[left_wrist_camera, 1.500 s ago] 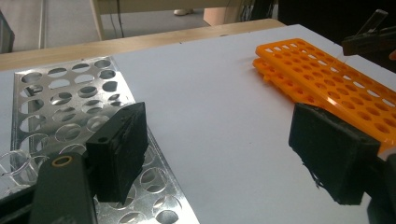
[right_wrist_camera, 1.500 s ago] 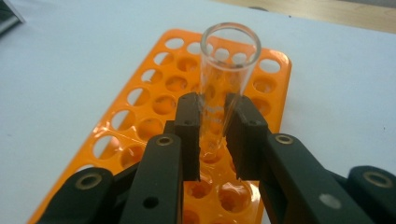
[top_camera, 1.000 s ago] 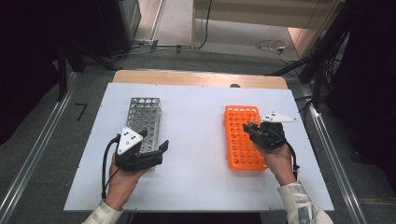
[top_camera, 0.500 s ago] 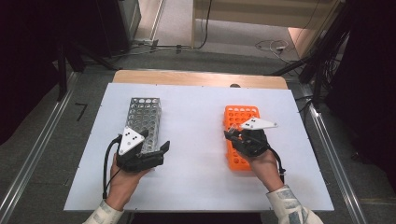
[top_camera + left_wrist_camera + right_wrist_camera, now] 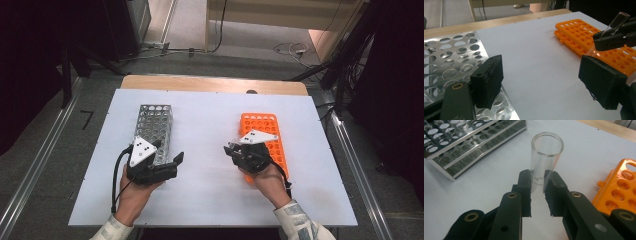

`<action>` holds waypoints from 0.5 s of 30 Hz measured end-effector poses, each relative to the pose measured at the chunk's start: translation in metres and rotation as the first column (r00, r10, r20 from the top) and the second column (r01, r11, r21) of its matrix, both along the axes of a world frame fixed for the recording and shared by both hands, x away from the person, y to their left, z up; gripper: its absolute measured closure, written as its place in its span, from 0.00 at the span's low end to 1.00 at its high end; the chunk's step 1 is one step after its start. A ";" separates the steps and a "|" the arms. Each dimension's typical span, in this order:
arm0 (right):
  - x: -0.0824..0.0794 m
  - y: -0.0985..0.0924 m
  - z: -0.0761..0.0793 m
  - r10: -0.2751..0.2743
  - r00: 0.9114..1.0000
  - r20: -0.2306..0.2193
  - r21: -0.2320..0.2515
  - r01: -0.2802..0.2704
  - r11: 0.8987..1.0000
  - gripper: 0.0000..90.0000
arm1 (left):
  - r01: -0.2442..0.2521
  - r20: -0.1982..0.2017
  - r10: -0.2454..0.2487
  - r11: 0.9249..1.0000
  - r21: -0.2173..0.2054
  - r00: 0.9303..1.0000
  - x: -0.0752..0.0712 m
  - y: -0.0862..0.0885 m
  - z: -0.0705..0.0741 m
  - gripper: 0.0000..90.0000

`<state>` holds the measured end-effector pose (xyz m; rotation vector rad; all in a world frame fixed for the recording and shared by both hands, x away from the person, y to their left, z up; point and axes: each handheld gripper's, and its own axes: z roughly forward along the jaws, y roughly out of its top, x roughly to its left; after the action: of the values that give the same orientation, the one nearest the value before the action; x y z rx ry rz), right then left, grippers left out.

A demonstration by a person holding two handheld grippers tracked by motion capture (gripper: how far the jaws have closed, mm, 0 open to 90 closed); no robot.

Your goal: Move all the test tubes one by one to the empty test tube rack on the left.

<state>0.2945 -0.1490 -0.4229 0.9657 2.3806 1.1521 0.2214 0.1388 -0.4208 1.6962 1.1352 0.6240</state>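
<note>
A clear glass test tube stands between the jaws of my right gripper, which is shut on its lower part; its open mouth points away from the camera. In the high view the right gripper hangs just left of the orange tube rack, over the white table. My left gripper rests at the near end of the metal tube rack, open and with nothing in it. The left gripper view has its wide-apart jaws, the metal rack, and the right gripper carrying the tube.
The white tabletop lies bare between the two racks. A wooden strip runs along its far edge. Cables and dark stands crowd the floor beyond and to the right.
My right gripper has moved left, from above the orange rack to its left edge, with the tube still in it. The left gripper has stayed where it was.
</note>
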 end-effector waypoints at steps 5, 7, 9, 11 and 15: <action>-0.002 0.007 -0.001 0.017 1.000 -0.004 -0.005 -0.017 1.000 0.81 | 0.009 -0.004 -0.009 1.000 0.014 1.000 0.000 -0.005 -0.001 0.22; -0.002 0.010 -0.002 0.023 1.000 -0.003 -0.011 -0.023 1.000 0.81 | 0.015 -0.005 -0.015 1.000 0.020 1.000 0.000 -0.007 -0.001 0.22; -0.003 0.013 -0.003 0.028 1.000 -0.007 -0.012 -0.028 1.000 0.81 | 0.026 -0.007 -0.026 0.999 0.024 1.000 0.000 -0.011 -0.002 0.22; -0.003 0.016 -0.004 0.038 0.999 -0.006 -0.014 -0.038 0.999 0.81 | 0.042 -0.004 -0.042 0.999 0.033 0.999 0.000 -0.014 -0.002 0.25; -0.004 0.021 -0.005 0.050 0.999 -0.008 -0.016 -0.050 0.999 0.81 | 0.059 -0.008 -0.059 0.997 0.039 0.998 0.001 -0.019 -0.001 0.27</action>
<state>0.2903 -0.1285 -0.4278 0.9120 2.4293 1.1468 0.2220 0.1194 -0.4219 1.7596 1.0796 0.6073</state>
